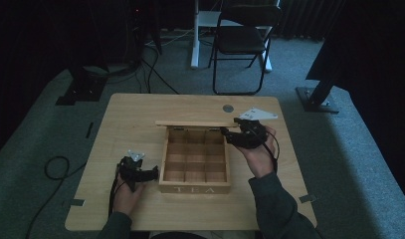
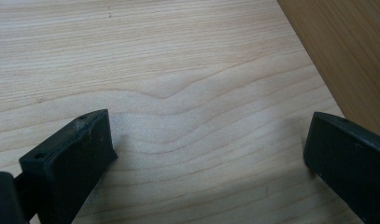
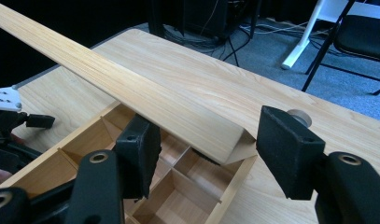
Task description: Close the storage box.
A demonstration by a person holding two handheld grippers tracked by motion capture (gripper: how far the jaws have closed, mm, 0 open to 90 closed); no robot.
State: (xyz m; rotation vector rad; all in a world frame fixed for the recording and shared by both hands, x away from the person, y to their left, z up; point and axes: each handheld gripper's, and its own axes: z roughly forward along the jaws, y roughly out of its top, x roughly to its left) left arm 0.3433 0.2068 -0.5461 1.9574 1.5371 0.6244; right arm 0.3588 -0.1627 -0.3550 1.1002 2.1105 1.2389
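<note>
A wooden tea box point(image 1: 195, 188) marked TEA stands in the middle of the table, its several compartments bare. Its lid point(image 1: 197, 123) is raised at the back edge. My right gripper point(image 1: 229, 133) is at the lid's right end. In the right gripper view the lid point(image 3: 131, 88) runs between the jaws of the right gripper point(image 3: 204, 144), with a small gap at the pads. My left gripper point(image 1: 152, 173) rests on the table just left of the box. In the left gripper view the left gripper point(image 2: 208, 144) is spread wide over bare wood, beside the box wall point(image 2: 346, 51).
The light wooden table point(image 1: 135, 114) has a round grey cap point(image 1: 228, 108) behind the box. A black folding chair point(image 1: 242, 40) stands beyond the far edge. Cables point(image 1: 53, 167) lie on the carpet at the left, and dark stands flank the table.
</note>
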